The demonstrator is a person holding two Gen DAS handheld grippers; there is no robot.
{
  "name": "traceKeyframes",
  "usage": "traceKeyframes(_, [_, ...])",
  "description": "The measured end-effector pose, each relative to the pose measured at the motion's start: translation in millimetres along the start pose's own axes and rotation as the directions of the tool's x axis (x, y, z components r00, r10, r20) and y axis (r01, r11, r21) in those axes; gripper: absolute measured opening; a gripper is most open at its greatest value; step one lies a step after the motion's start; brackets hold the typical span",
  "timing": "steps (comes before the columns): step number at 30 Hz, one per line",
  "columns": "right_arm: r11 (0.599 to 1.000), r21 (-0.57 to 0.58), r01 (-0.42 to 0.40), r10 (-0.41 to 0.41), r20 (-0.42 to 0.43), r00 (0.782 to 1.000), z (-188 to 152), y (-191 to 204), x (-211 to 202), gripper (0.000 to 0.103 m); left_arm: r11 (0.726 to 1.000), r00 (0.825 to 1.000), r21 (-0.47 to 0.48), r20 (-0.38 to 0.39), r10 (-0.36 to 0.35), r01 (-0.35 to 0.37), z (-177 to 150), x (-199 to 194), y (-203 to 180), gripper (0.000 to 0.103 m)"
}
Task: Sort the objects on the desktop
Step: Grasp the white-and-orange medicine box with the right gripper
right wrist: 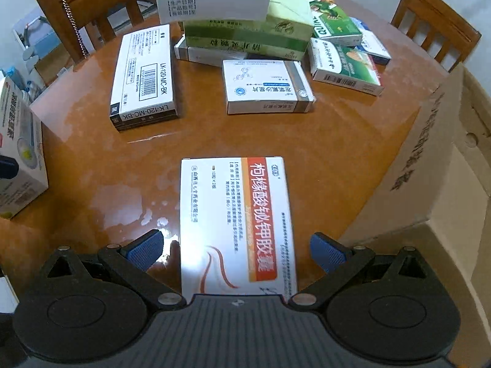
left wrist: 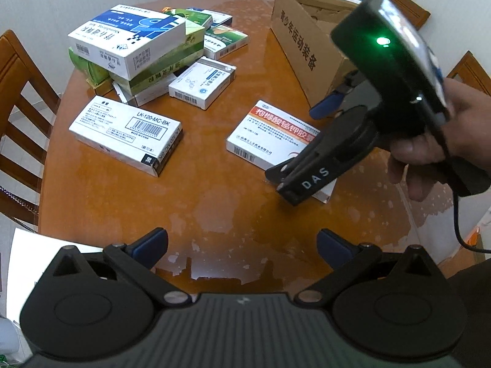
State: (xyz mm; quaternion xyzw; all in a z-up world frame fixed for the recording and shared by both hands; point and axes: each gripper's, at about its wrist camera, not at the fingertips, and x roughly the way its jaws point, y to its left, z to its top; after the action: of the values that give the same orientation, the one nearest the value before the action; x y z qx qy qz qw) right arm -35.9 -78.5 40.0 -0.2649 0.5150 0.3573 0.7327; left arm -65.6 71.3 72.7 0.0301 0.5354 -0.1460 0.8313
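A round, glossy wooden table (left wrist: 214,184) with wooden chairs (left wrist: 18,98) around it fills both views. Low in the centre of the right wrist view, a white medicine box with a red-orange band (right wrist: 236,224) lies flat on the table, between the spread blue pads of the right gripper (right wrist: 236,248), which is wide open and touches neither long side. At the right edge of that view stands an open cardboard carton (right wrist: 429,168); in the left wrist view it sits upper right, and only brown cardboard pieces show inside it. Toward the top, a long white LK-120-MC-BK box (right wrist: 144,76), a small white-and-grey box (right wrist: 267,89) and a pile of green and blue-white boxes (right wrist: 242,15) sit apart. The left gripper (left wrist: 242,245), low in its own view, hangs open over bare table, holding nothing.
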Motion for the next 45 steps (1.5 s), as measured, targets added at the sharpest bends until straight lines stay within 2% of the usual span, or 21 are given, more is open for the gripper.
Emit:
traceKeyframes(12, [1.0,0.012,0.019,-0.018,-0.081,0.997,10.9,6.0,20.1,0.103,1.0,1.0,0.001,-0.007,-0.014,0.014,-2.1,2.9,1.4,0.103])
traceKeyframes(18, [0.998,0.058,-0.015,0.02,-0.099,0.995,15.0,-0.3,24.7,0.103,1.0,1.0,-0.001,-0.013,-0.019,0.019,-1.4,5.4,0.1,0.103])
traceKeyframes(38, [0.999,0.027,-0.029,0.031,-0.085,0.996,32.4,-10.3,34.7,0.103,1.0,0.999,0.004,-0.023,-0.023,0.023,4.2,10.8,-5.3,0.103])
traceKeyframes(39, [0.996,0.092,0.007,0.0,-0.077,0.997,11.3,2.4,29.0,0.103,1.0,0.999,0.003,-0.023,-0.024,0.024,4.4,10.9,-5.6,0.103])
traceKeyframes(41, [0.992,0.12,0.021,-0.012,-0.074,0.997,-1.1,8.3,24.8,0.103,1.0,0.999,0.0,-0.023,-0.024,0.024,4.4,11.0,-5.7,0.103])
traceKeyframes(43, [0.994,0.11,0.018,-0.011,-0.064,0.998,-6.0,10.4,21.2,0.101,1.0,0.999,-0.004,-0.022,-0.024,0.024,4.2,11.0,-5.4,0.103])
traceKeyframes(44, [0.994,0.105,0.016,-0.01,-0.054,0.998,-5.1,12.0,17.6,0.095,1.0,0.999,-0.006,-0.022,-0.024,0.024,4.2,11.2,-5.1,0.103])
traceKeyframes(45, [0.995,0.102,0.018,-0.013,-0.046,0.999,-5.4,13.4,14.2,0.085,1.0,0.999,-0.008,-0.023,-0.023,0.023,4.3,11.4,-4.9,0.103])
